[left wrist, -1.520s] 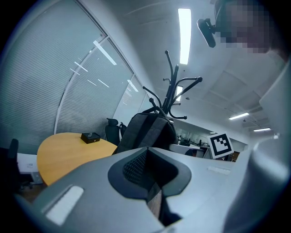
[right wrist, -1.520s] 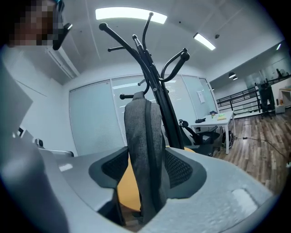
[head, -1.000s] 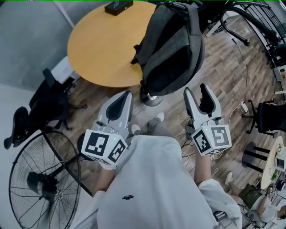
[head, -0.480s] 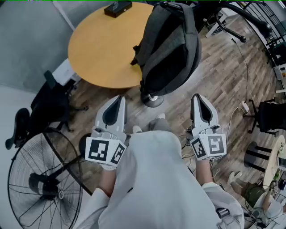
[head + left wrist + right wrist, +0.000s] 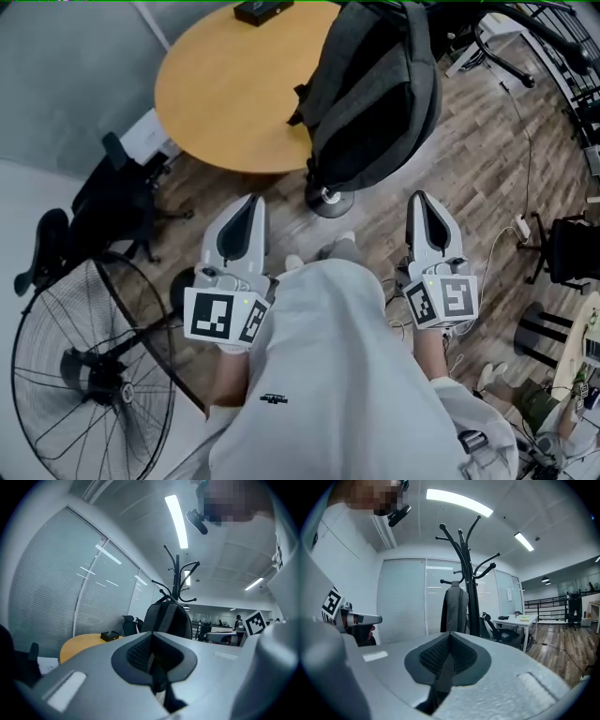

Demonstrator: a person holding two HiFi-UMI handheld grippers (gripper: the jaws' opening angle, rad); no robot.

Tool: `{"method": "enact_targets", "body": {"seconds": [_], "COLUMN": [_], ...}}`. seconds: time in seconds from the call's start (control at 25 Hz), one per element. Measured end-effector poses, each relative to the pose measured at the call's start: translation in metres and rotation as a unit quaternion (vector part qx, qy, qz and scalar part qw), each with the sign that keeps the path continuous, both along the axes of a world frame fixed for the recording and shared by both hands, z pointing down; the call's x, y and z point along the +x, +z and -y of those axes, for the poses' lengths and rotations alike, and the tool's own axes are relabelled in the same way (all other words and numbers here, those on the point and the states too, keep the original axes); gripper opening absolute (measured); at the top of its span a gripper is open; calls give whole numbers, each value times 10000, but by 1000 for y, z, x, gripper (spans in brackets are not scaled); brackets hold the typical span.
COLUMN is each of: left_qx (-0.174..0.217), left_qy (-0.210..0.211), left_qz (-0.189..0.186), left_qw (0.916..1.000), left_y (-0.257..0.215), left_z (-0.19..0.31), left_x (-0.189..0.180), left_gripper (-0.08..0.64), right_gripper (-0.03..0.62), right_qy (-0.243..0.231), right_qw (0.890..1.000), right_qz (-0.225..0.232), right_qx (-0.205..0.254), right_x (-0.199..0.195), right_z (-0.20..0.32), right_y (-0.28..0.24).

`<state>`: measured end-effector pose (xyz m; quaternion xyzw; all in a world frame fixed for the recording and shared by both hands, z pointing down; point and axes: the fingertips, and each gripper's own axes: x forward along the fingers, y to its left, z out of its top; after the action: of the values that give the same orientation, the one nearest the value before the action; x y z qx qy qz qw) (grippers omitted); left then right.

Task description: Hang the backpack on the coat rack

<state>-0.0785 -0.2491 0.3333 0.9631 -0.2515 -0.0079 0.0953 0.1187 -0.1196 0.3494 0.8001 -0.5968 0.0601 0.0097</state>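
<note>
The left claw point(image 5: 246, 204) is closed with nothing in it. The right claw point(image 5: 424, 199) has just been closing and is shut, also empty. Ahead of both, the backpack point(image 5: 375, 94) hangs on the coat rack point(image 5: 177, 573) beside the round desk point(image 5: 225, 94), its long axis vertical and its top uppermost.

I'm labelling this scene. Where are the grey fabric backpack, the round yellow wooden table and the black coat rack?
Grey fabric backpack point(image 5: 370, 103), head view, its main body.
Round yellow wooden table point(image 5: 230, 94), head view, bare tabletop.
Black coat rack point(image 5: 472, 597), right gripper view, upright pole.
</note>
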Motion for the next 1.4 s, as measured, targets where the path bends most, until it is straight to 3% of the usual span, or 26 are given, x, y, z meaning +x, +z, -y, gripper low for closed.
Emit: {"method": "enact_targets", "body": {"seconds": [1.4], "left_qx": [51], "left_qy": [-37], "left_qz": [-65], "left_qw": [10000], "left_y": [-3], "left_z": [-1], "left_x": [-1], "left_gripper": [18], "right_gripper": [2], "right_qy": [20], "right_qw": [9999], "right_qz": [108], "right_qx": [-2], "right_x": [-6], "right_z": [9], "right_y": [-2]}}
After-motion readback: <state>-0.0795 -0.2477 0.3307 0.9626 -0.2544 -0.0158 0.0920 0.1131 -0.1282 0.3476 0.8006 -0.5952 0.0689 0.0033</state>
